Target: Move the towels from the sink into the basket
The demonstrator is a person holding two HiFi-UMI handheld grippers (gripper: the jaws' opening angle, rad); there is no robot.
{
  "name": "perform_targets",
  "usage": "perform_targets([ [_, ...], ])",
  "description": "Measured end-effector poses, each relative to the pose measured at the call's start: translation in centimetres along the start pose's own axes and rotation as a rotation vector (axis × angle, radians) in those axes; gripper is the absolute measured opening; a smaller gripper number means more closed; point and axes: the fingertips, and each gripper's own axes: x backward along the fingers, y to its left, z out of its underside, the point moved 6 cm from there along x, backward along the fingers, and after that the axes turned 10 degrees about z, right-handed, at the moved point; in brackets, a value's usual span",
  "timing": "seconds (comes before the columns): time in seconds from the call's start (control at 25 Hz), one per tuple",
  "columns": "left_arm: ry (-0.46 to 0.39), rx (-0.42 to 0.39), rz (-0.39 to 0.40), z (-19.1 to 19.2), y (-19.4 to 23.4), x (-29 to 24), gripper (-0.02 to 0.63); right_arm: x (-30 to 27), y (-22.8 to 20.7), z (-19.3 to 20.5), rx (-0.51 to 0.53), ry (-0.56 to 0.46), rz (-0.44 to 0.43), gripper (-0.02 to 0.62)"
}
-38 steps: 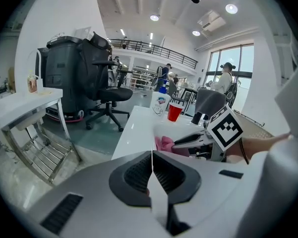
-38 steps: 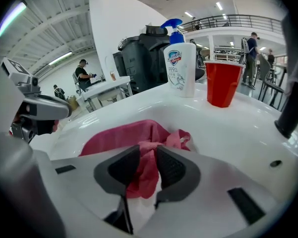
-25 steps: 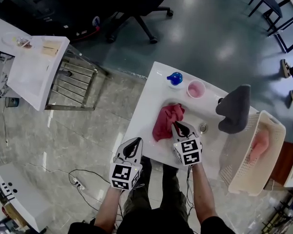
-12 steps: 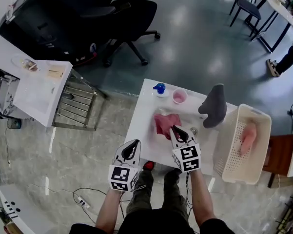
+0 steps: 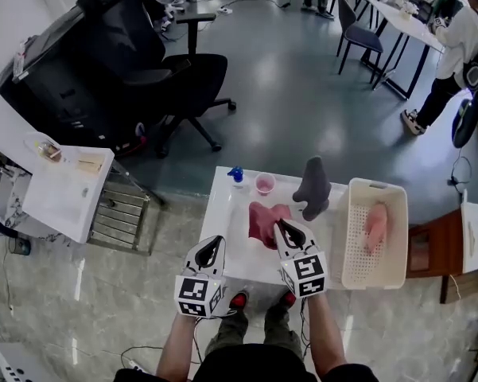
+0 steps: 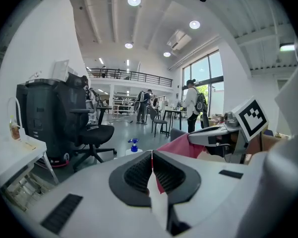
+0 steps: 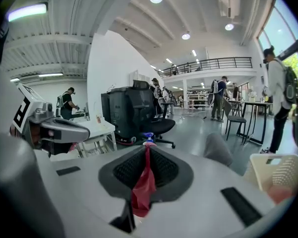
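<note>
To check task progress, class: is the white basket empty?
No, a pink towel lies inside the basket.

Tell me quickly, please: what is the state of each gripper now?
Left gripper: closed, holding nothing.
Right gripper: closed on the red towel.

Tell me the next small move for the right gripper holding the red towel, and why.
Probably carry the right gripper sideways toward the basket, jaws closed. Its jaws pinch the red towel, which hangs over the sink. The basket stands just past the sink's right end, open at the top, with a pink towel inside.
</note>
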Motion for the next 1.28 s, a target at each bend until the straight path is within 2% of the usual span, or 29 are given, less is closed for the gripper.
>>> perform_targets([
  [0.24, -0.042, -0.04, 0.059, -2.9, -2.2, -1.2, 0.012, 4.3, -3.0, -2.6, -0.017, -0.069, 0.1, 0.049],
  [0.48, -0.074, -0.084, 0.153, -5.3, -5.4, -3.9, 0.012, 8.0, -6.7, -3.8, -0.031, -0.12, 0.213, 0.049],
  [0.92, -0.071, -0.157, 0.379, -6.8, -12.7, -10.2, 0.012, 14.5, -13.2, -2.7, -0.067, -0.144, 0.435, 0.049],
  [1.28, -0.042, -0.191, 0.525, -6.9, -18.6, -14.4, 0.012, 20.1, -18.1, -1.7, -0.097, -0.16, 0.601, 0.049],
])
